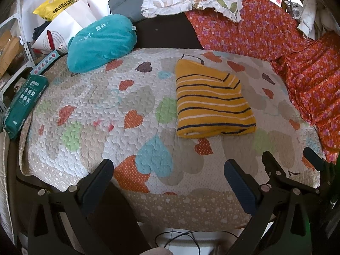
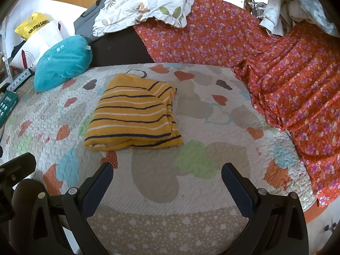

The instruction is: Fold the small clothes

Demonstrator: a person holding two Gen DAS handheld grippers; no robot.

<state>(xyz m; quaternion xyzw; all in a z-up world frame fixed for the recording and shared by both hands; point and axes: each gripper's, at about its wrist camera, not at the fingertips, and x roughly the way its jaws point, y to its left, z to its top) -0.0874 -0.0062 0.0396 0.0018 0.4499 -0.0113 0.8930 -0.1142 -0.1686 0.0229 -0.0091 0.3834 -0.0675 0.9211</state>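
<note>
A yellow garment with dark and white stripes lies folded into a compact rectangle on the heart-patterned quilt. It also shows in the right wrist view. My left gripper is open and empty, held above the quilt's near edge, well short of the garment. My right gripper is open and empty, also near the front edge, below the garment. The right gripper shows at the right edge of the left wrist view.
A teal plush cushion lies at the back left. An orange flowered cloth covers the back and right side. A floral pillow sits at the back. A green box and bags lie left.
</note>
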